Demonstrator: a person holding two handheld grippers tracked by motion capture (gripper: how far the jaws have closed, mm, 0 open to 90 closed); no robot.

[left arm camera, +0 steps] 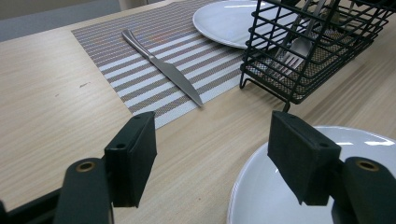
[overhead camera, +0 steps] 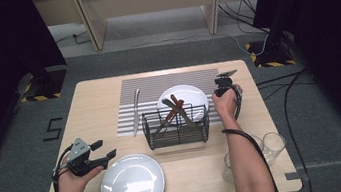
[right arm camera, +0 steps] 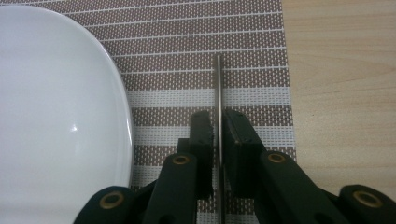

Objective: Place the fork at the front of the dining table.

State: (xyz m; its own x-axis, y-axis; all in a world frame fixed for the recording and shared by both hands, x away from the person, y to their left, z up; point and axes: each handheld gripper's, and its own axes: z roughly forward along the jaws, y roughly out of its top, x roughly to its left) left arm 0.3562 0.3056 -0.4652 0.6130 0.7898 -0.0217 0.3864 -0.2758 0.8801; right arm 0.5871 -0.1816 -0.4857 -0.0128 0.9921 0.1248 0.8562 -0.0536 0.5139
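Observation:
My right gripper [overhead camera: 225, 87] points down at the striped placemat [right arm camera: 196, 51], just right of a white plate [right arm camera: 56, 116]. A thin metal utensil [right arm camera: 217, 79], seen edge-on, lies on the mat between its jaws. A small gap shows on each side of it, so the gripper [right arm camera: 218, 126] is open. My left gripper [overhead camera: 105, 149] hovers near the table's front left, open and holding nothing [left arm camera: 217, 158]. Beneath its right jaw lies a second white plate [left arm camera: 280, 200].
A table knife [overhead camera: 135, 112] lies on the mat's left part. A black wire basket [overhead camera: 176, 133] holds a fork and wooden-handled utensils in front of the far plate [overhead camera: 193, 95]. Two glasses [overhead camera: 272, 145] stand at the front right, beside my right forearm.

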